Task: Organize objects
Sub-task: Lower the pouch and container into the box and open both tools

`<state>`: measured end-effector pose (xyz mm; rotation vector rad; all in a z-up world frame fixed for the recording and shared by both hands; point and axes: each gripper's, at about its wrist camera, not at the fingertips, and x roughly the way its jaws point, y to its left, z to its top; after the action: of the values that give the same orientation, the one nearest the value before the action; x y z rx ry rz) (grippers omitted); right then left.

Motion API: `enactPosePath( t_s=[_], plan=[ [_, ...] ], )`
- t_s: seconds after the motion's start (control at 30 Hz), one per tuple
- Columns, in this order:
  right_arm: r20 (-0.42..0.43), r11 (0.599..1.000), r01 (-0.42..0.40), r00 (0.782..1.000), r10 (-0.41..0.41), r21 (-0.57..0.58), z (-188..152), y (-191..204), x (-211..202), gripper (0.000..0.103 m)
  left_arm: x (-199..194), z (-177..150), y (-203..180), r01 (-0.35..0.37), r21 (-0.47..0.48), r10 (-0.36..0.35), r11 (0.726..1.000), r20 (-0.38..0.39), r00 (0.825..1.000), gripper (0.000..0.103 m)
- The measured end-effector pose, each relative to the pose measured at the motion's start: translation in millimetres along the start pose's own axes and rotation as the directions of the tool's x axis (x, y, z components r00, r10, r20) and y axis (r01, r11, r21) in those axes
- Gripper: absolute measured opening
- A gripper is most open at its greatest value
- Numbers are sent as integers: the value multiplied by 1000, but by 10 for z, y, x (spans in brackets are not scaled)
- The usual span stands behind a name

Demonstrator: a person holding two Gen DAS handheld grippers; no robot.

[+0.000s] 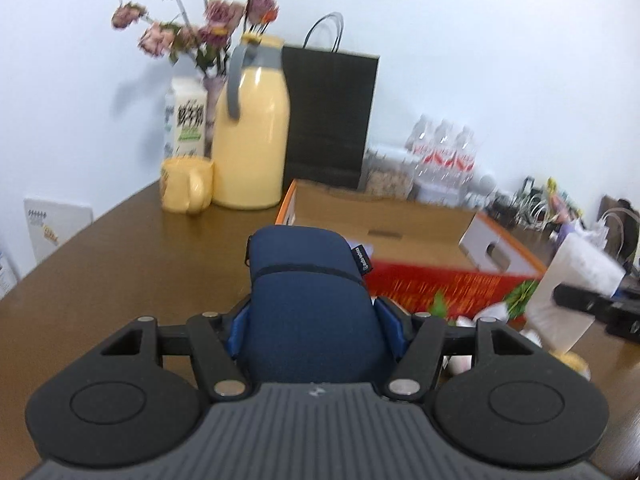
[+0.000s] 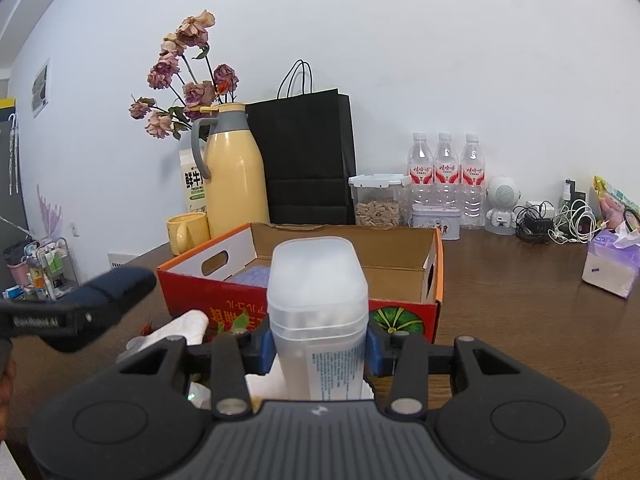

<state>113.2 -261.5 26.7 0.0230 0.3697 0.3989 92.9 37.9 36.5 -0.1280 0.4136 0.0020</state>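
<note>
My left gripper (image 1: 310, 324) is shut on a dark blue soft pouch (image 1: 308, 288) and holds it above the table, just left of an open red and orange cardboard box (image 1: 416, 236). My right gripper (image 2: 318, 346) is shut on a translucent white plastic container (image 2: 318, 304) in front of the same box (image 2: 400, 308). The left gripper with its pouch (image 2: 108, 292) shows at the left of the right wrist view. The right gripper's container (image 1: 576, 288) shows at the right of the left wrist view.
On the brown table (image 2: 520, 320) stand a yellow thermos (image 2: 236, 176), a yellow mug (image 2: 188, 232), a milk carton (image 1: 186, 120), dried flowers (image 2: 188, 80), a black paper bag (image 2: 308, 160), a snack jar (image 2: 378, 200), three water bottles (image 2: 446, 176), cables (image 2: 560, 220) and a tissue pack (image 2: 612, 260).
</note>
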Motion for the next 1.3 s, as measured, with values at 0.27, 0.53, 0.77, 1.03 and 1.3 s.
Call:
enactPosePath(
  t_s=[0.27, 0.53, 0.77, 1.03, 1.3],
  plan=[
    [54, 1000, 10, 998, -10, 11, 407, -77, 277, 41, 318, 481, -234, 65, 33, -67, 997, 66, 996, 64],
    [-32, 996, 57, 998, -55, 69, 739, -273, 1080, 41, 1016, 741, -406, 94, 19, -94, 995, 8, 996, 64],
    [-146, 982, 142, 982, -124, 124, 692, -525, 1715, 41, 1631, 785, -421, 47, 2, -46, 999, -46, 998, 64],
    [-192, 978, 134, 976, -103, 158, 541, -642, 1848, 42, 1913, 643, -431, 42, 20, -39, 999, -145, 989, 65],
    [-187, 987, 100, 980, -75, 130, 524, -560, 1800, 56, 1745, 662, -459, 14, 44, -11, 999, -71, 997, 89]
  ],
)
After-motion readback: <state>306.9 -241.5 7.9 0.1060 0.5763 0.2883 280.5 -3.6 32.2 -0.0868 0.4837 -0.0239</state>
